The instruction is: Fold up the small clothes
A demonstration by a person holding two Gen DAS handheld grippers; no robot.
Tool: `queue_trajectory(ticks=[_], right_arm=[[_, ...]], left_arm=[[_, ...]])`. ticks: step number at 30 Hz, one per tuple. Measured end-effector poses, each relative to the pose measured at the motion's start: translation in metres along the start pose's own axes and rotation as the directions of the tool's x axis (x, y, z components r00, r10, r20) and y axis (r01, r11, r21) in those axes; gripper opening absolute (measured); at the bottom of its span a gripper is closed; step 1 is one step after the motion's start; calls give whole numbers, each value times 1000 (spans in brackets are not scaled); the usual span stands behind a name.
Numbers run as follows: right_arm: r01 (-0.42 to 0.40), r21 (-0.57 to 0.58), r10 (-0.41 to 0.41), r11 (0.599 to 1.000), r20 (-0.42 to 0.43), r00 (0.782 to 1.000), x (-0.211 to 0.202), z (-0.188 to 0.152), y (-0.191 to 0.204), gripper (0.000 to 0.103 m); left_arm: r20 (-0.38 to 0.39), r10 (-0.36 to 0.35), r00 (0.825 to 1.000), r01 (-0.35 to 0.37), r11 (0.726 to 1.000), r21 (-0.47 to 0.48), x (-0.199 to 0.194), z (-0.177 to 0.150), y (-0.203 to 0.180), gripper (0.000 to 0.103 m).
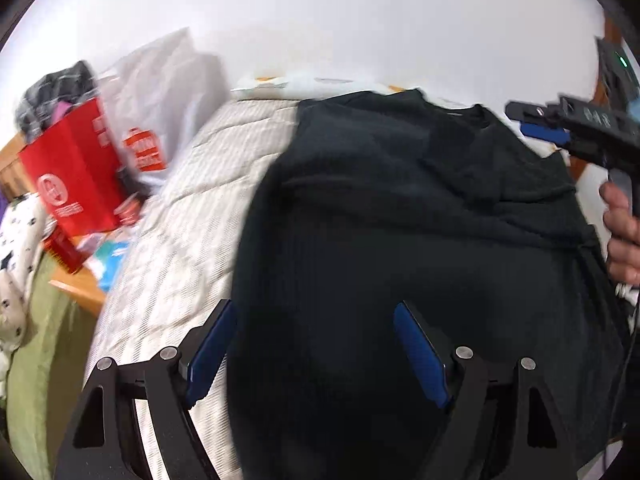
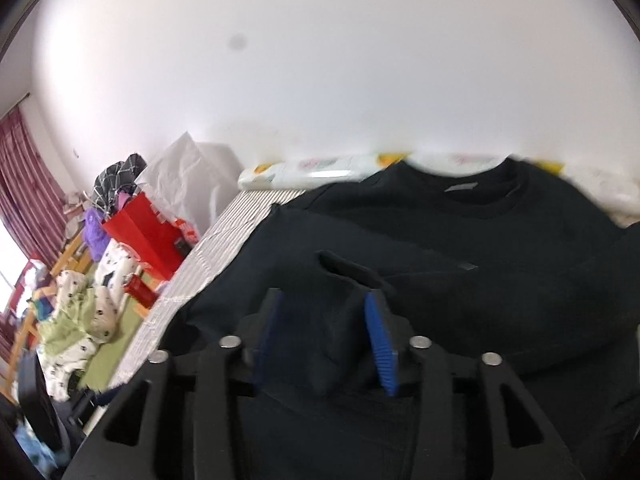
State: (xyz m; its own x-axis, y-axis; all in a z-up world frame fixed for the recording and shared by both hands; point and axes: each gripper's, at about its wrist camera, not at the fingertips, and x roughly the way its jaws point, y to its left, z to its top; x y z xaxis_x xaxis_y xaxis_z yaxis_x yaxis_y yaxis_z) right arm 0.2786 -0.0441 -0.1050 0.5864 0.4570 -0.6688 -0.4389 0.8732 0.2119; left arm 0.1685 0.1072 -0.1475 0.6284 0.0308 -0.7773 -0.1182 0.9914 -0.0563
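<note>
A black ribbed knit top (image 1: 420, 240) is spread on the striped white quilted bed (image 1: 192, 208), directly beneath both tools. The left gripper (image 1: 316, 348) is held wide and empty above the hem. The right gripper (image 2: 326, 332) is half parted, a fold of cloth lying between its pads; whether it is gripped cannot be told. A sleeve fold seems in hand; a clean pinch is needed next. A red paper bag (image 1: 76, 172) stands well left, clear.

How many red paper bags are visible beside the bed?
1. The red paper bag stands left of the bed, in front of a white plastic bag. More could be hidden in the clutter there.
</note>
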Motion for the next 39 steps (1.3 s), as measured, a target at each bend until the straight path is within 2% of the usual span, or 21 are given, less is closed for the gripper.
queue_trajectory(ticks=[4, 7, 10, 14, 21, 27, 28, 31, 34, 36, 37, 39], right_arm=[[43, 6, -44, 999, 40, 998, -33, -13, -37, 51], [150, 15, -150, 989, 32, 988, -49, -27, -69, 51], [247, 44, -247, 968, 3, 969, -58, -41, -102, 51], [322, 91, -321, 942, -24, 947, -71, -56, -137, 50], [340, 137, -340, 930, -29, 940, -95, -75, -166, 50], [336, 159, -336, 928, -30, 941, -106, -86, -174, 50], [336, 165, -335, 927, -32, 942, -106, -87, -175, 50], [335, 174, -332, 926, -44, 942, -103, -90, -176, 50], [336, 173, -332, 926, -52, 942, -99, -89, -174, 50], [337, 164, -334, 927, -46, 942, -99, -88, -169, 50], [337, 161, -335, 927, -44, 941, -100, -89, -168, 50], [332, 162, -331, 929, -38, 943, -100, -88, -166, 50]], left_arm=[[3, -86, 996, 86, 996, 16, 14, 19, -29, 79], [-5, -116, 993, 116, 992, 43, 28, 35, -56, 79], [-2, -124, 992, 123, 989, 79, 40, 51, -87, 79], [19, -118, 993, 116, 989, 93, 54, 73, -117, 79], [35, -82, 996, 77, 991, 113, 80, 91, -153, 75], [14, -57, 998, 55, 992, 117, 94, 94, -163, 59], [15, -48, 999, 46, 992, 117, 95, 95, -164, 52], [14, -48, 999, 46, 992, 120, 96, 100, -163, 14], [43, -54, 998, 51, 995, 87, 81, 105, -148, 10], [80, 7, 997, -12, 998, 61, 67, 105, -129, 10], [82, 17, 996, -21, 999, 42, 63, 104, -117, 10], [44, -15, 999, 16, 1000, -22, 61, 98, -88, 13]])
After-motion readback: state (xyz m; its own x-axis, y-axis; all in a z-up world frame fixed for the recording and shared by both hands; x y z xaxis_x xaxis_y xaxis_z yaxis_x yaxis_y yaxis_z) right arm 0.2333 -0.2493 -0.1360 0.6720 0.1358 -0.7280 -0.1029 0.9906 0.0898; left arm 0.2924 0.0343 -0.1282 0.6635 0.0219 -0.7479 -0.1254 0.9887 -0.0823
